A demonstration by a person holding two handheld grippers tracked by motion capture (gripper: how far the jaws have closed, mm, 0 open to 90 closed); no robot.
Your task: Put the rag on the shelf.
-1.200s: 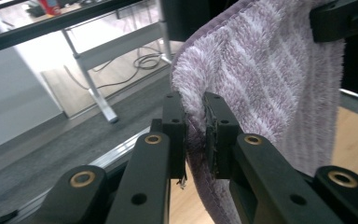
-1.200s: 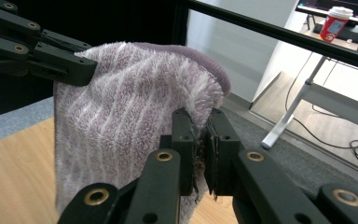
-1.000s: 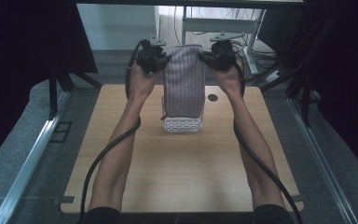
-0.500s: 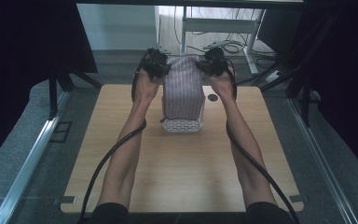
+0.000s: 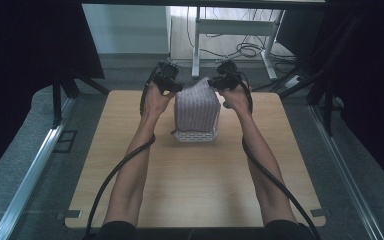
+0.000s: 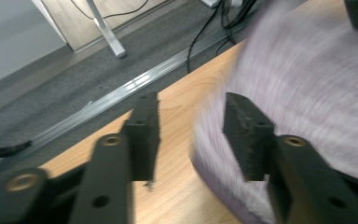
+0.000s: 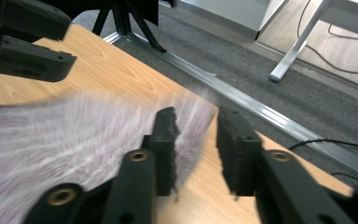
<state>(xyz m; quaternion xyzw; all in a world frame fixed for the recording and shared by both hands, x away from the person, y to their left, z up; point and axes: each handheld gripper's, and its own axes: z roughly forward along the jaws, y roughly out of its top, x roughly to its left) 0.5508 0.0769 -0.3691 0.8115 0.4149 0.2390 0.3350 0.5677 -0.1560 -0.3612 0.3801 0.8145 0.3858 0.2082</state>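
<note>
High view: a striped grey-mauve cloth lies draped over a white perforated basket that stands on the far half of the wooden table. The left gripper is held just beside the cloth's upper left corner and the right gripper just beside its upper right corner; the person's forearms reach in from the near edge, with a black cable trailing from each gripper. Left gripper view: the jaws stand apart, having just been opening, and nothing lies between them but bare tabletop; the blurred cloth sits just behind and beside the right-hand jaw, and whether it touches that jaw cannot be told. Beyond the table edge run a metal rail and grey carpet. Right gripper view: the jaws stand apart, having just been opening; the cloth's blurred edge falls beside the left-hand jaw, with a thin fringe of it reaching into the gap, not pressed by the pads. The left gripper appears at the upper left, above the cloth.
</note>
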